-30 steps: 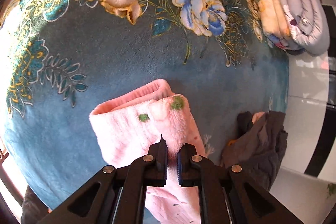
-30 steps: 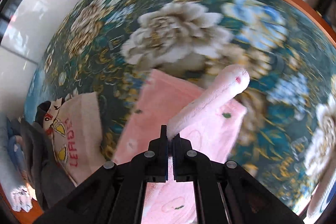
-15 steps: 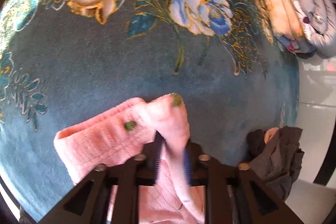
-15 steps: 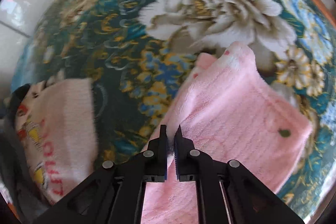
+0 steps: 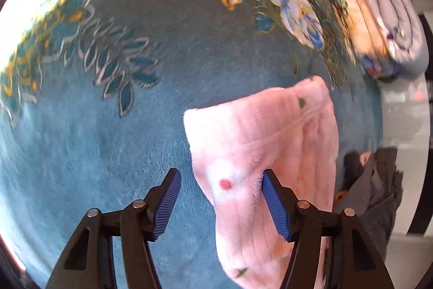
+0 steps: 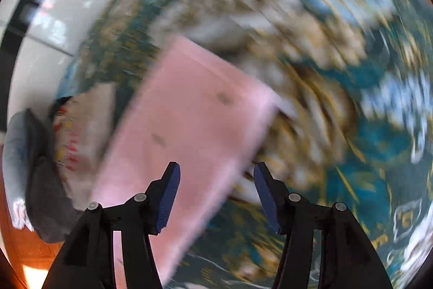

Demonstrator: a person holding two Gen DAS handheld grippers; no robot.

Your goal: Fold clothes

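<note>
Now just spread wide, left gripper (image 5: 220,187), nothing pinched, pink garment (image 5: 270,151) brushing its right finger. Same for right gripper (image 6: 215,182): gaping, empty, above the blurred pink garment (image 6: 189,123) lying folded on floral blanket (image 6: 338,88). Folded stack (image 5: 384,26) far off.

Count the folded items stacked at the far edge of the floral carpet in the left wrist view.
3 visible: a grey folded piece outermost, a peach-pink one beside it toward the carpet, and a blue-patterned one peeking from under both. More may be hidden beneath.
</note>
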